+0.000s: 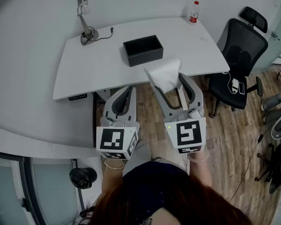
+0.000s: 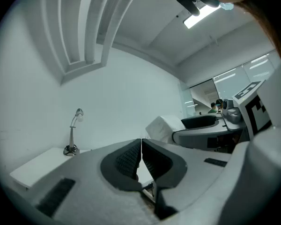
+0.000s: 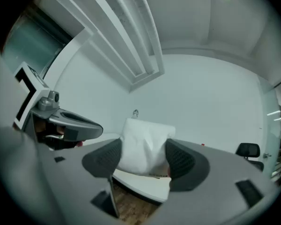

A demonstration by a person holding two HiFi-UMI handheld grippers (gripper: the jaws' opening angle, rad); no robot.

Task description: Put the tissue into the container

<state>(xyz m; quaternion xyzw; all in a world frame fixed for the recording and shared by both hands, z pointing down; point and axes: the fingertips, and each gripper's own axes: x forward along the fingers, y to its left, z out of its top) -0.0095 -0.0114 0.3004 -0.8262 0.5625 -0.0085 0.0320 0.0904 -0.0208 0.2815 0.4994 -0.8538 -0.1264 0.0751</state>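
My right gripper [image 1: 171,86] has its two fingers clamped on the tissue [image 1: 165,74]. In the right gripper view, the dark ribbed pads [image 3: 183,159] press into its left and right flanks, and the jaws stand wide because the white bundle fills the gap between them. Most of the tissue [image 3: 145,144] rises above my fingertips, soft and creased. It is in the air, not resting on anything. My left gripper [image 1: 127,93] hangs just beside the right one, a little lower. Its jaws are closed pad to pad with nothing between them, as the left gripper view shows [image 2: 141,156].

Below me, on the right, is a wooden floor [image 1: 234,135]. Ahead is a white desk [image 1: 93,64] with a curved front edge. In the head view the tissue sits over that near edge. A black office chair [image 1: 239,55] stands at the desk's right end.

On the desk, the black open-topped container [image 1: 143,49] lies just beyond the tissue and to its left, apart from it. At the far left corner of the desk is a small desk lamp [image 1: 85,20] with its cable [image 1: 105,34] trailing from it. At the far right corner is a bottle [image 1: 193,11] with a red cap and label.
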